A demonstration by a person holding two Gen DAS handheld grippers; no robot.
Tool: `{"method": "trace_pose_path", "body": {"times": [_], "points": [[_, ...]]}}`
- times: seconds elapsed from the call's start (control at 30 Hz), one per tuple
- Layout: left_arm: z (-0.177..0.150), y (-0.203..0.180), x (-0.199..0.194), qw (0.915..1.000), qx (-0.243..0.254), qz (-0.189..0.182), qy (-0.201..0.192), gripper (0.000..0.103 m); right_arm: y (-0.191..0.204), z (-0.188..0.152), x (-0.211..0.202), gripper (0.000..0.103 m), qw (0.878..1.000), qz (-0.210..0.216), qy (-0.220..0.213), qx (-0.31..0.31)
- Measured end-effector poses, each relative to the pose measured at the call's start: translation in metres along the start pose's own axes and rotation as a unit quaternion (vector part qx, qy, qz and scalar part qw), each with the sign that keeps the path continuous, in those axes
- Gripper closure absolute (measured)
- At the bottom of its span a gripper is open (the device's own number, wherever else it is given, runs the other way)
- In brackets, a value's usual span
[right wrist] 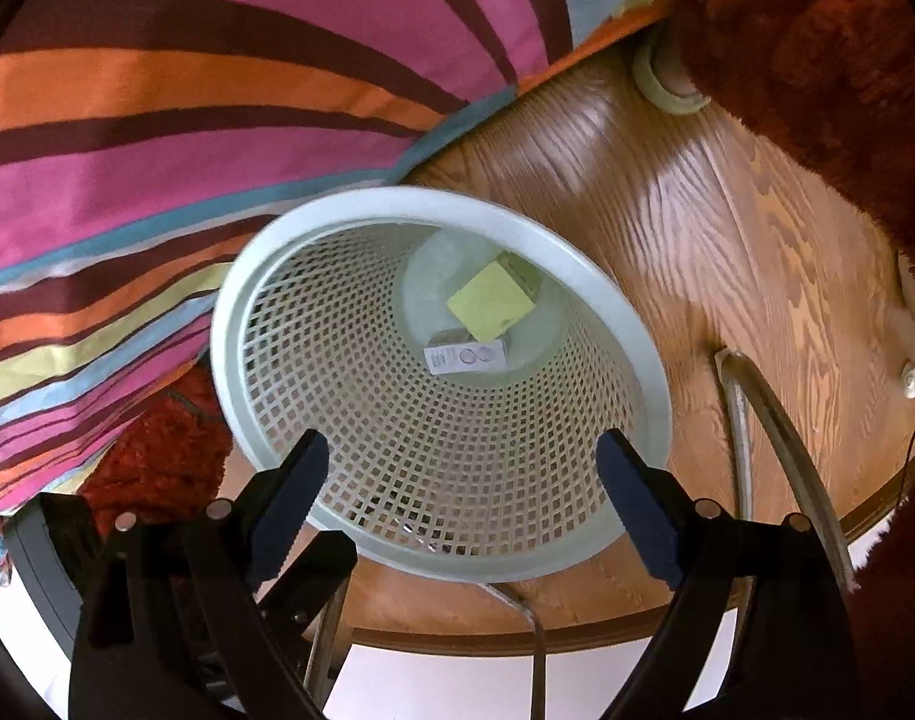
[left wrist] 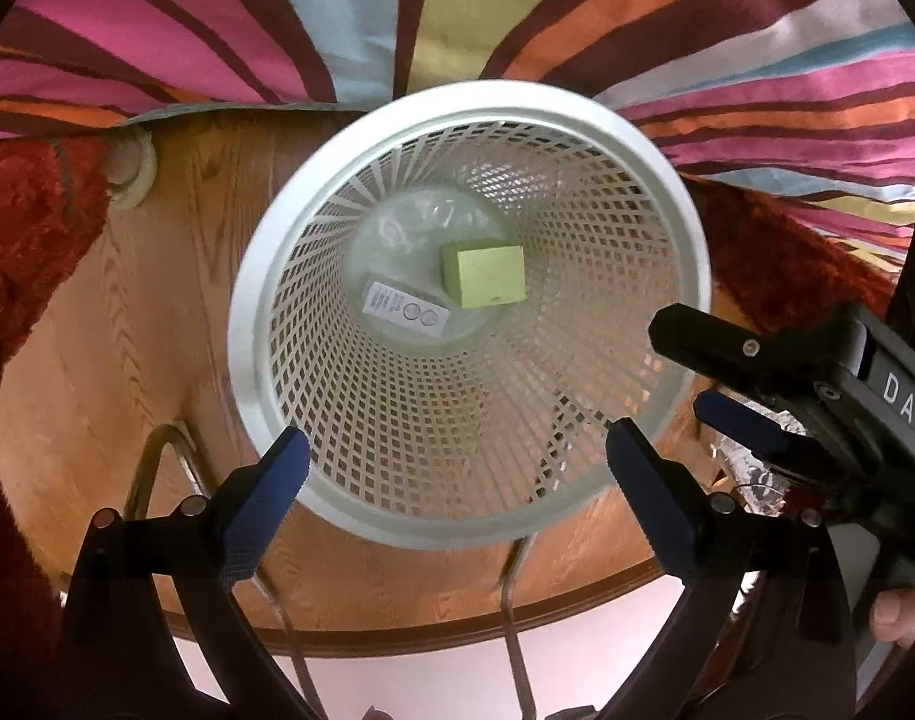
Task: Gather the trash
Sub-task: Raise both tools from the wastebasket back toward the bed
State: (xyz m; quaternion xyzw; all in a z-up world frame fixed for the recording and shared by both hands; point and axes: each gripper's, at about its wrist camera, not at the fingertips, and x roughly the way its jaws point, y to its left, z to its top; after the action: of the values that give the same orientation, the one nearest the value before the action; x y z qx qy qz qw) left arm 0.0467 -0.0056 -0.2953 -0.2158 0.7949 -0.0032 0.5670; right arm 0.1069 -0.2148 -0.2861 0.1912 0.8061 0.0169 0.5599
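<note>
My grippers over the trash basket [left wrist: 259,324]

"DAS" shows on my right gripper [left wrist: 691,378]; left gripper [left wrist: 457,450] too gapes wide, empty, pointing down.

Left gripper [left wrist: 457,450]: black arms w/ blue ribbed pads, silver round studs. Right gripper [right wrist: 462,462]: same build; grey body marked "DAS", small screws.

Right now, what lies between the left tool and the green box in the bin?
Only the bin's mesh wall and bare floor, as the left wrist view shows; the left tool is open and empty above the green box.
</note>
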Motion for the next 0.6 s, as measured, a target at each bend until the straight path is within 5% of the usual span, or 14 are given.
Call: {"method": "trace_pose_path", "body": {"times": [0.23,0.4,0.47,0.6], "points": [[-0.015,-0.013,-0.061,0.995,0.039,0.019,-0.09,0.007,0.023,-0.024,-0.053,0.017,0.995,0.009,-0.072,-0.074],[-0.036,-0.019,-0.111,0.979,0.079,0.064,-0.177,0.007,0.036,-0.044,-0.098,0.017,0.981,0.009,-0.146,-0.131],[-0.045,-0.022,-0.133,0.9674,0.09,0.083,-0.222,0.007,0.042,-0.054,-0.12,0.017,0.969,0.006,-0.188,-0.159],[-0.058,-0.019,-0.177,0.9399,0.092,0.113,-0.308,0.007,0.058,-0.074,-0.175,0.017,0.922,-0.016,-0.32,-0.217]]}}
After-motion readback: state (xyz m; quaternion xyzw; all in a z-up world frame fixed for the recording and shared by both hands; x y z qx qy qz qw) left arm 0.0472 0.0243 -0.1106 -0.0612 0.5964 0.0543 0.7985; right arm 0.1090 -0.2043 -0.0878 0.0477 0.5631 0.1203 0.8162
